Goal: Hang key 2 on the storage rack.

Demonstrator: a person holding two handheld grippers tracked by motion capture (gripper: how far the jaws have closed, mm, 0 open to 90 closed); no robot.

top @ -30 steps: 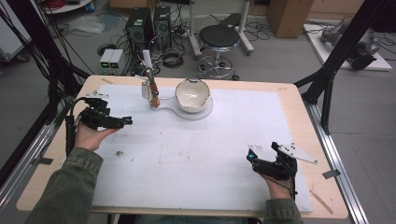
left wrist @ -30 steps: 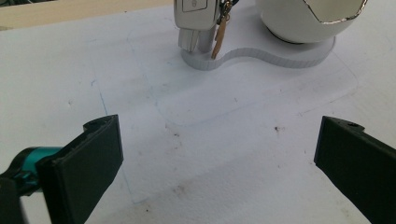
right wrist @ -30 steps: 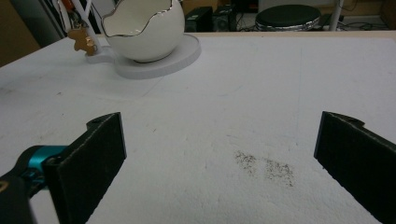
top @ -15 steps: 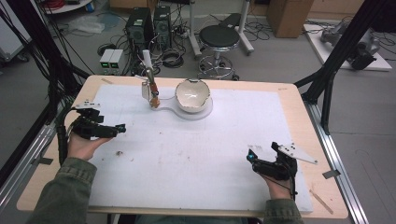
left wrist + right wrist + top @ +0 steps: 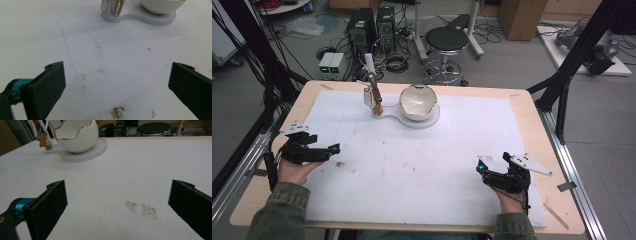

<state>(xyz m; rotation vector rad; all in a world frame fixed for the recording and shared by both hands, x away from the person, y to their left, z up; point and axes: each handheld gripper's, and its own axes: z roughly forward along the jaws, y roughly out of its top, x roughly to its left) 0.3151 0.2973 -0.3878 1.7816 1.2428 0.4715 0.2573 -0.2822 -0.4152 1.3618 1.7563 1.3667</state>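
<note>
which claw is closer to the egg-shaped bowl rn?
Left. The left claw sits near the table's left edge, below and left of the bowl. The right claw is at the near right, farther down the white mat. Both are open and well apart from it.

My white egg-shaped bowl (image 5: 417,101) with its jagged rim sits upright on a white base (image 5: 427,121) at the worktop's far side.
</note>
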